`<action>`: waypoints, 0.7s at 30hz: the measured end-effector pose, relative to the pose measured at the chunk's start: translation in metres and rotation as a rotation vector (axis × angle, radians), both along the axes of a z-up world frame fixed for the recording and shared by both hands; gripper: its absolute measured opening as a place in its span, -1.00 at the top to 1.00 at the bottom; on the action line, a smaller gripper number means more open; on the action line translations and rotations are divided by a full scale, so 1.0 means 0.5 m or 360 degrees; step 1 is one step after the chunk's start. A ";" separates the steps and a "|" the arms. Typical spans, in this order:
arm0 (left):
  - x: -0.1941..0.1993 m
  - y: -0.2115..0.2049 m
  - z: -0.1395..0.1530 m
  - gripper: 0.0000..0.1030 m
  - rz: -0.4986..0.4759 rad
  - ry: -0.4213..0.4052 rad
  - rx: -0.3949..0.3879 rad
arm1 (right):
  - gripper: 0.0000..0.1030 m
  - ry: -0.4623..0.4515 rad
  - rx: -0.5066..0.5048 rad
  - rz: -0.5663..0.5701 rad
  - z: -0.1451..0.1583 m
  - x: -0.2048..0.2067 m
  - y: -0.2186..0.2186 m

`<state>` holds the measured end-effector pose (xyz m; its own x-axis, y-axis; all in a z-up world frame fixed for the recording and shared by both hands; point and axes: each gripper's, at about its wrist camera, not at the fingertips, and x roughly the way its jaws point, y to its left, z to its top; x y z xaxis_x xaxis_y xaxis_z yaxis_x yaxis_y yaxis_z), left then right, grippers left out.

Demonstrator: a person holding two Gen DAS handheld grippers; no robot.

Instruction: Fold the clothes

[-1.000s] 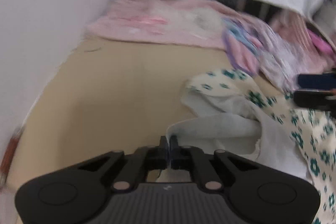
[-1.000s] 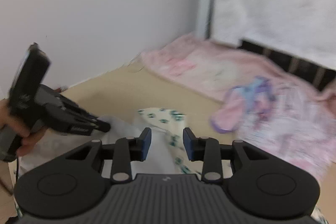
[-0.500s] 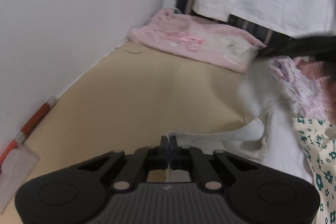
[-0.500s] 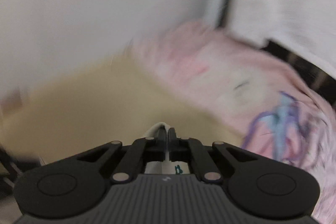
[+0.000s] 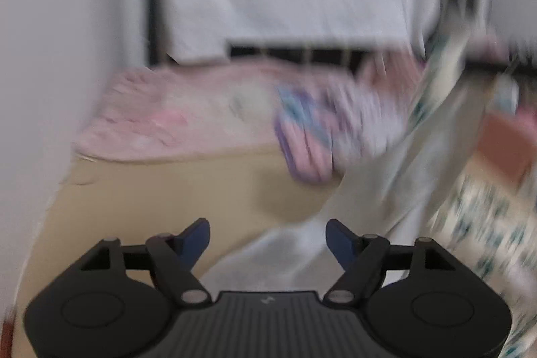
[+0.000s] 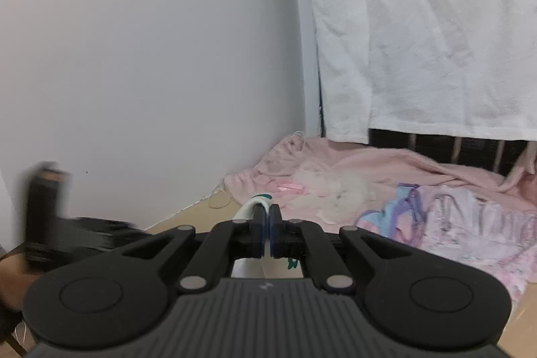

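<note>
- Nowhere does any readable writing show; the one mark is a small pale emblem on the ribbed body of each gripper, too small to make out.
- Compared with half a second ago, the left gripper point(image 5: 267, 235) has let go: its blue-padded fingers point(image 5: 198, 235), then pressed together on a white hem, now stand spread wide with nothing between them.
- Meanwhile the right gripper point(image 6: 267, 225) stays clamped as it was half a second ago, its fingers pressed together on a fold of the floral garment point(image 6: 256, 202), whose white edge with a touch of teal pokes out above the tips.
- Seen from the left wrist, the floral garment point(image 5: 433, 163) hangs as a long strip, its long axis running from upper right down toward lower centre, the lower end reaching the tan surface point(image 5: 161, 190) just ahead of the open fingers; motion blur hides finer detail.
- Its pale inner side faces the camera, while the green-flowered print shows at the far right.
- Behind it lie a pink blanket point(image 6: 396, 163) and a purple-and-pink printed garment point(image 6: 463, 217), with a white cloth point(image 6: 429, 32) hanging above them.
- At the left edge of the right wrist view, the left gripper appears only as a dark blur beside the white wall point(image 6: 151, 56).
</note>
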<state>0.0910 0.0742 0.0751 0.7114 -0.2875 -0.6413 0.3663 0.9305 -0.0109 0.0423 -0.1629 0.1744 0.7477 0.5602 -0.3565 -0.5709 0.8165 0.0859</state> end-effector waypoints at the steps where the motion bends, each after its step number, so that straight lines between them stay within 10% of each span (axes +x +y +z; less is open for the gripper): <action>1: 0.018 -0.010 -0.025 -0.31 -0.0024 0.0059 0.0042 | 0.96 0.0001 0.0007 -0.0011 -0.002 -0.008 -0.012; 5: 0.037 -0.005 -0.076 1.00 0.0024 0.0109 0.0025 | 0.96 0.0039 -0.0021 -0.0088 -0.025 -0.019 -0.046; 9: 0.032 0.011 -0.084 1.00 0.0027 0.0091 0.0009 | 0.96 0.0084 -0.0071 -0.0154 -0.063 -0.015 -0.058; 16: -0.002 0.051 -0.101 1.00 0.0604 -0.0096 0.0280 | 0.96 0.0084 -0.0183 -0.0268 -0.120 0.013 -0.026; 21: -0.022 0.107 -0.095 1.00 0.0753 -0.0069 0.0113 | 0.95 0.0071 -0.0170 -0.0118 -0.119 0.016 0.034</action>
<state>0.0799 0.1275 0.0275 0.7802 0.1179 -0.6143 -0.0989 0.9930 0.0649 0.0503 -0.1461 0.1147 0.7676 0.4613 -0.4451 -0.5062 0.8622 0.0205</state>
